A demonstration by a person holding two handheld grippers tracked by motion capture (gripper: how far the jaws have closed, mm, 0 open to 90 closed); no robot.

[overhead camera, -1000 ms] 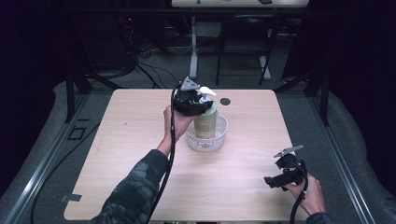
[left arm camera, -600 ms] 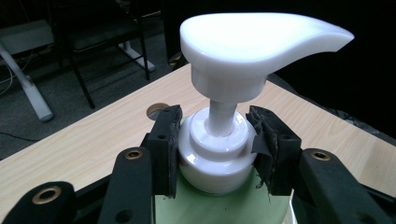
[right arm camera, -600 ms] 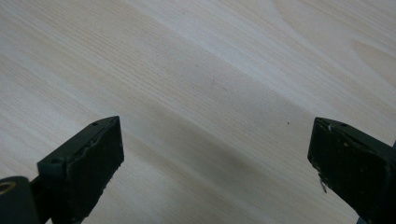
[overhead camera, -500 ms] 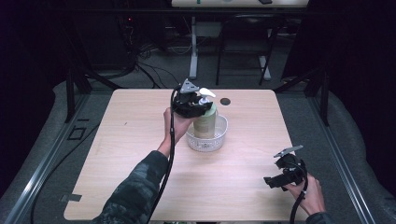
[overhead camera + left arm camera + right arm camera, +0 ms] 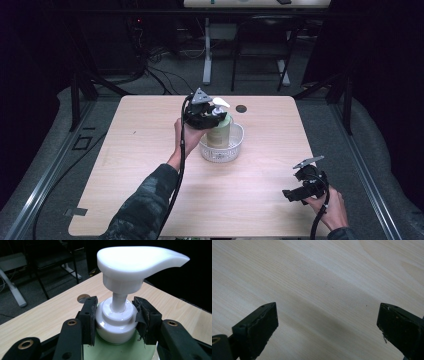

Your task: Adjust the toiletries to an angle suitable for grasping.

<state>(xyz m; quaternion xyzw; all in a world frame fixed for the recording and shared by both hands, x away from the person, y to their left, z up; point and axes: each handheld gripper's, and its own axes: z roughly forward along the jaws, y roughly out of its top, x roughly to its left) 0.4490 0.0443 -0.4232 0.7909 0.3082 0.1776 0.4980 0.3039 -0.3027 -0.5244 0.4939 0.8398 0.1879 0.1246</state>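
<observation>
Left gripper has its jaws clamped on the white screw collar of the pale green pump bottle with white dispenser head, one pad on each side of the collar, just under the pump stem. Bottle stands upright inside the clear ribbed plastic bowl, which sits near the middle of the light wooden tabletop. Long axis of the bottle is vertical; the jaws come in level from the bowl's left, square to that axis, so any lift goes straight up out of the bowl. Right gripper sits well apart from the bowl, toward the tabletop's near right corner, jaws wide, nothing between them.
</observation>
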